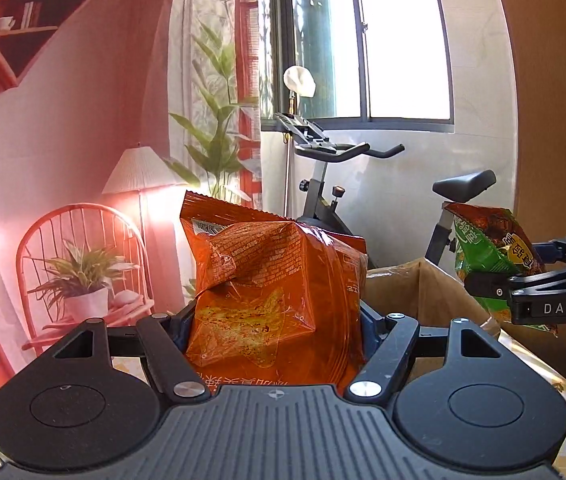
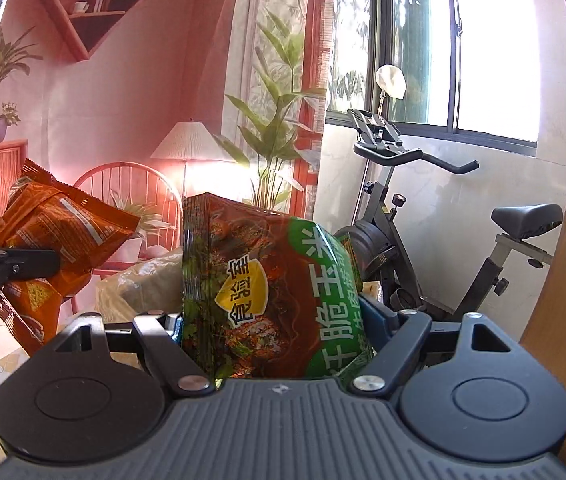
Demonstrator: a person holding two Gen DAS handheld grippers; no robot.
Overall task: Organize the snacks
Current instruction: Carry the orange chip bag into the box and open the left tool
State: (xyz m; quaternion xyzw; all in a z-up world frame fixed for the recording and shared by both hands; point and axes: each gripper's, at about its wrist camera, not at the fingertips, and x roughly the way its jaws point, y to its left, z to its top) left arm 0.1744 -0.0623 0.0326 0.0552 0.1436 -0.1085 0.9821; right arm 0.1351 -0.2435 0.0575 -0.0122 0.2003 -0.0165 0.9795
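Holding the orange snack bag (image 1: 271, 292) clamped in our left gripper (image 1: 279, 320) and the green corn-snack bag (image 2: 275, 300) in our right gripper (image 2: 283, 320), both aloft beside the cardboard box (image 1: 415, 292), we judge lowering them inside comes next.

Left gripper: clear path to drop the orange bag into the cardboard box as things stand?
Probably yes. The left gripper holds the orange bag up, the cardboard box sits open just ahead and below. The right gripper with the green bag hangs nearby, so keep clear.
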